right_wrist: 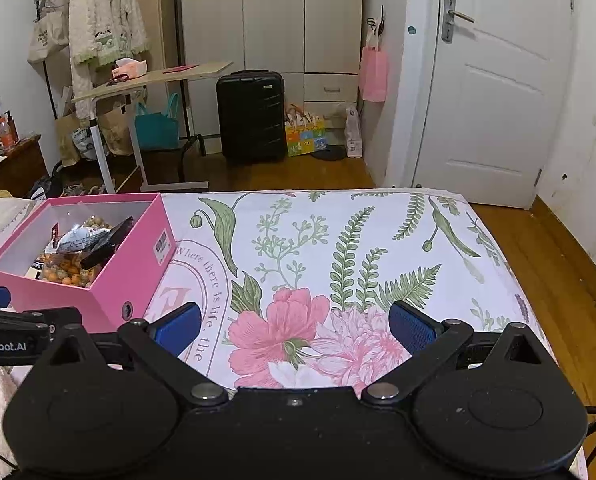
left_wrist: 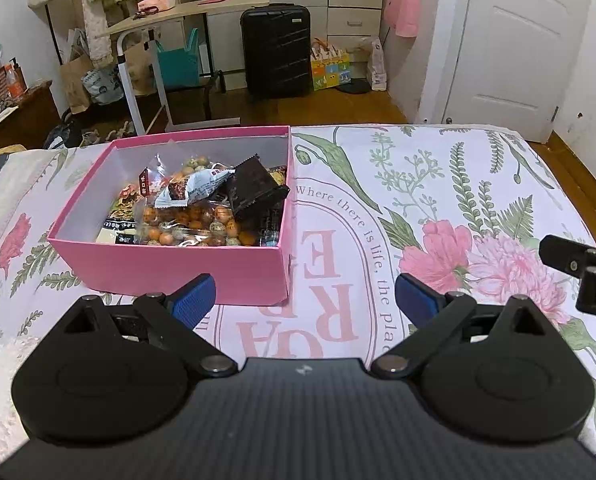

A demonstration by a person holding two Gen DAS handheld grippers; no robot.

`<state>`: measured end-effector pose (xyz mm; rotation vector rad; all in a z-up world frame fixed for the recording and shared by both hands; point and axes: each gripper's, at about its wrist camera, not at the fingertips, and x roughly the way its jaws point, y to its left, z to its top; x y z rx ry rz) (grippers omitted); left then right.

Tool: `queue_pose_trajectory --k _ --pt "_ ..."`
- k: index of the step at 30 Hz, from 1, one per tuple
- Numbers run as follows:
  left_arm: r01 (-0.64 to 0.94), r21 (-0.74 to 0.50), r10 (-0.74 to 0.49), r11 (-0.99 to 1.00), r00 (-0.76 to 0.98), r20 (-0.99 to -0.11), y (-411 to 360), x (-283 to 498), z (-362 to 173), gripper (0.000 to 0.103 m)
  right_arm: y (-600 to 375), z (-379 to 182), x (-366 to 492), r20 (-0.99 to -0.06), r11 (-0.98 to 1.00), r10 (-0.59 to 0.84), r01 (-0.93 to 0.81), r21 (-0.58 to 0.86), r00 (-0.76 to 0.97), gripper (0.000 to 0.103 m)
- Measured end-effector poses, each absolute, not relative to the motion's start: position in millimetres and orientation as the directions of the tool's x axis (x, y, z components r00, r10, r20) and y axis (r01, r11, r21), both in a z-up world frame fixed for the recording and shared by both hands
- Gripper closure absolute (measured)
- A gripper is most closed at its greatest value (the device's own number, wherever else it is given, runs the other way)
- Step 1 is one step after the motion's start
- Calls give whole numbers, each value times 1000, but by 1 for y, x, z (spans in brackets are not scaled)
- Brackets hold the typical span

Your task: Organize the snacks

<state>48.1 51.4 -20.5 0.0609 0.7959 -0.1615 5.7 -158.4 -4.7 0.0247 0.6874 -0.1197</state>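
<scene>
A pink box (left_wrist: pixel 178 264) sits on the floral bedspread (left_wrist: pixel 418 184), left of centre. It holds snack packets: a clear bag of round orange and green coated nuts (left_wrist: pixel 190 226), a dark wrapper (left_wrist: pixel 256 190) and a white packet (left_wrist: pixel 196 188) on top. My left gripper (left_wrist: pixel 304 300) is open and empty, just in front of the box's right corner. In the right wrist view the pink box (right_wrist: pixel 134 256) is at the left. My right gripper (right_wrist: pixel 294 328) is open and empty above the pink flower print, to the right of the box.
The bed's far edge meets a wooden floor (right_wrist: pixel 298 176). Beyond stand a black suitcase (right_wrist: pixel 252 116), a small rolling table (right_wrist: pixel 154 78), bags, a wardrobe and a white door (right_wrist: pixel 494 92). The right gripper's body shows at the left wrist view's right edge (left_wrist: pixel 582 272).
</scene>
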Motion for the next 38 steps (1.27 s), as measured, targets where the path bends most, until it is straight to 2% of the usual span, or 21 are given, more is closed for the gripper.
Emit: queue_pose_trajectory --k 11,20,38 --pt "169 -17 -128 986 677 -724 54 48 -20 6 -161 -5 4 -644 993 -55 108 43 763 2" --pt "172 -16 -131 985 686 -716 55 47 -17 6 -157 0 -2 -630 992 -105 128 -9 769 2" --pt "164 18 -101 986 689 -718 55 50 -24 5 -162 -6 1 -653 989 -121 147 -16 747 2"
